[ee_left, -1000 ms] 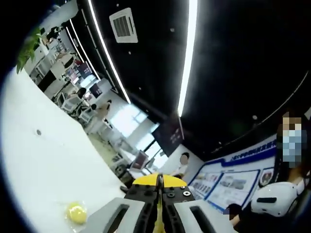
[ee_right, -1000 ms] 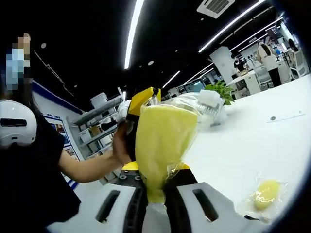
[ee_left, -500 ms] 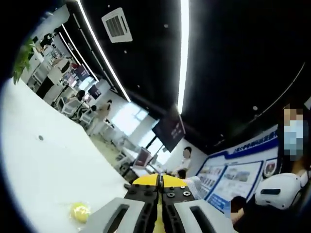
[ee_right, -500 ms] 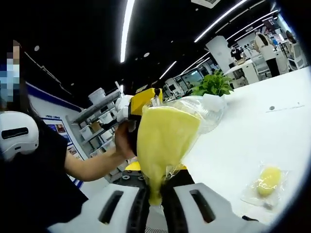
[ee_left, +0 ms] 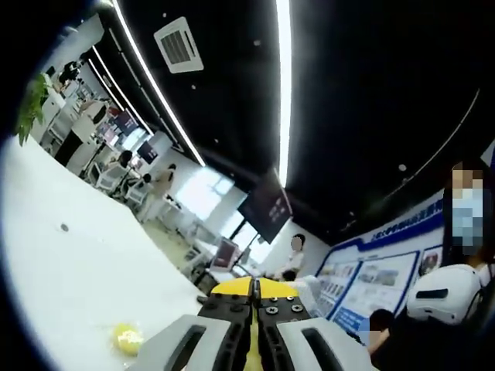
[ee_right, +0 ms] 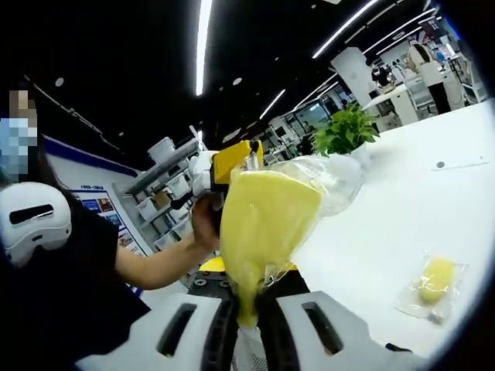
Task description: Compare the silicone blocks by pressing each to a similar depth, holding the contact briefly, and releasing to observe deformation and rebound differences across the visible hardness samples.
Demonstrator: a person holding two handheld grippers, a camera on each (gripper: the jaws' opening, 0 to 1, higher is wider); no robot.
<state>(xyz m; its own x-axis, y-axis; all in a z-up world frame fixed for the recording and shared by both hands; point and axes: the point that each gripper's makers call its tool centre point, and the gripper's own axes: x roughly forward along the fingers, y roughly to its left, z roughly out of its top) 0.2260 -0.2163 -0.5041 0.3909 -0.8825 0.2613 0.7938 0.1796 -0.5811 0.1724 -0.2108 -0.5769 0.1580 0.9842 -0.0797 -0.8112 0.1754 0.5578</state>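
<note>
in the left gripper view, the white table [ee_left: 69, 270] runs along the left, and a small yellow silicone block in a clear bag [ee_left: 127, 338] lies on it, just left of the left gripper [ee_left: 253, 325]. that gripper's jaws stand together, pinching a thin yellow edge that rises between them; what that edge belongs to cannot be told from here. right of the gripper a person in a dark top [ee_left: 433, 340] stands by a wall of blue posters [ee_left: 363, 282].

in the right gripper view, the same person's arm [ee_right: 155, 267] reaches in from the left, its hand [ee_right: 205, 224] wrapped round the left gripper's yellow head, just left of the large yellow silicone block [ee_right: 263, 224]. this block sits inside a clear plastic bag and stands upright in the air, its narrow lower end clamped between the jaws of the right gripper [ee_right: 246, 321]. right of it, on the table, the small bagged block lies well apart.
</note>
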